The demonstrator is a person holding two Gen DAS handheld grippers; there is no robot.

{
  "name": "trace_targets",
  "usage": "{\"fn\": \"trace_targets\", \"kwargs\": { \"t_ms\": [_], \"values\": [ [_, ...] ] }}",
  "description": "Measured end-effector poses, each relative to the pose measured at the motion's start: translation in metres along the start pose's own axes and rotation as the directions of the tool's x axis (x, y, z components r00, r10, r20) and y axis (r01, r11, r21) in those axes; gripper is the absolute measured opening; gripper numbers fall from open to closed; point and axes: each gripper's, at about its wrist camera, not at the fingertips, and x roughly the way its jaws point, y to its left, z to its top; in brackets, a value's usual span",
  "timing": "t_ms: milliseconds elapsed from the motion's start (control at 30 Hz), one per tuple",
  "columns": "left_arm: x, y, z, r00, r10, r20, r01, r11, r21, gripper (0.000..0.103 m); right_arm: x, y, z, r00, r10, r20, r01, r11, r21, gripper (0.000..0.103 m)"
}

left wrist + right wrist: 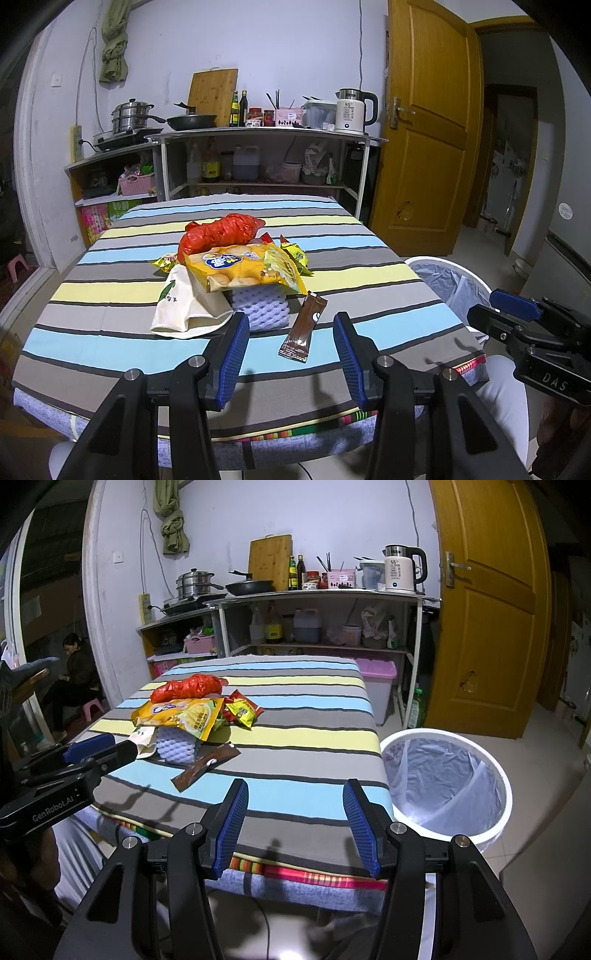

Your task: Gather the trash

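Left tool (290, 334): jaws apart, nothing between them, hovering over the near edge of the striped tabletop (110, 291). Right tool (295, 812): jaws also apart and empty, over the near right corner of the same tabletop, just beside the white bin (506, 801). Trash sits in one pile around the tabletop's middle: red plastic bag (221, 230) at the back, big yellow chip bag (240, 269) lying on top of a purple foam fruit net (264, 308), white paper bag (184, 306) touching the net's left side, small yellow-green wrappers (295, 256) on the right of the pile, another small wrapper (164, 262) poking out on the left. Brown sachet (303, 328) lies flat on its own, nearest the left tool, just right of the foam net and in line with the gap between its fingers. In the right wrist view the sachet (205, 766) lies left of the right tool, with the left tool's body beside it. Bin stands on the floor, against the tabletop's right side, lined with a clear bag (439, 775), contents not readable. Shelves with cookware and a kettle (354, 110) along the back wall, wooden door (428, 129) to the right.
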Motion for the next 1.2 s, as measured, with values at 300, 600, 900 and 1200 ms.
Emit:
{"fn": "trace_targets", "kwargs": {
  "t_ms": [300, 600, 900, 1200],
  "values": [
    [-0.0004, -0.0005, -0.0001, 1.000, 0.001, 0.000, -0.001, 1.000, 0.000, 0.047, -0.0003, -0.0006, -0.0007, 1.000, 0.002, -0.001, -0.002, 1.000, 0.001, 0.054],
    [-0.0004, -0.0004, -0.0003, 1.000, 0.001, 0.001, -0.001, 1.000, 0.002, 0.047, 0.0000, 0.0002, -0.0006, 1.000, 0.001, -0.001, -0.001, 1.000, 0.001, 0.054],
    [-0.0001, -0.0001, -0.0005, 1.000, 0.000, 0.001, 0.000, 1.000, 0.001, 0.047, -0.0001, 0.0002, -0.0011, 1.000, 0.003, -0.004, -0.003, 1.000, 0.002, 0.054],
    [-0.0005, -0.0005, -0.0005, 1.000, 0.001, 0.002, -0.001, 1.000, 0.002, 0.047, 0.0006, 0.0005, -0.0039, 1.000, 0.003, -0.005, -0.003, 1.000, 0.005, 0.054]
  ]
}}
